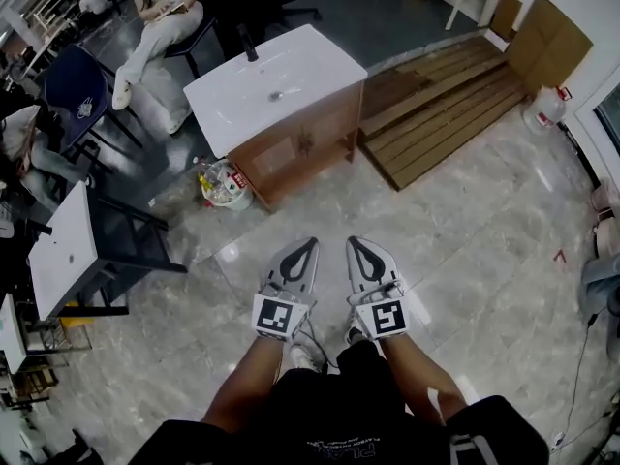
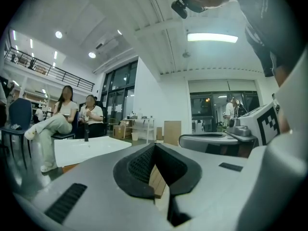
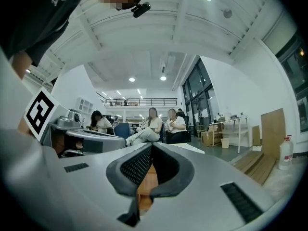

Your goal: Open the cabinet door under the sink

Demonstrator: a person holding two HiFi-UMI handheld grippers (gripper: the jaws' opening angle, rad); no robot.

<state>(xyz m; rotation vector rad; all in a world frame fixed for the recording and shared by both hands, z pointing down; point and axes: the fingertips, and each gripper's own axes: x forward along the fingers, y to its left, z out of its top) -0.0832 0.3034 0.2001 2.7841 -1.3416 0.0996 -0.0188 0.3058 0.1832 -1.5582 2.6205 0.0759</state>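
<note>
Cabinet door: the wooden cabinet door (image 1: 288, 155) is in the front of the cabinet under the white sink (image 1: 276, 80). It is well ahead of both pairs of fingers and a little to their left, and appears closed.
Handling: judged to be a stiff, fairly light hinged panel that is not fragile. Its flat wood face would give closed fingers nothing to grip.
Where to hold: a small dark mark (image 1: 306, 144) on the door looks like a handle, though it is too small to be sure. If it is one, it is the best place to pinch or hook. Otherwise the door's free edge would serve.
Left fingers: the left gripper (image 1: 308, 245) has its fingers pressed together with nothing between them.
Right fingers: the right gripper (image 1: 355, 243) sits just beside the left one. Its fingers are also closed on nothing.
Between: pale stone floor (image 1: 465, 250) separates the fingertips from the door.
Nearby: a small bin (image 1: 228, 186) of clutter stands ahead-left of the fingers, just beside the cabinet's corner. A wooden platform (image 1: 441, 109) lies ahead-right.
Next move: the fingers must part before they can take the handle.
</note>
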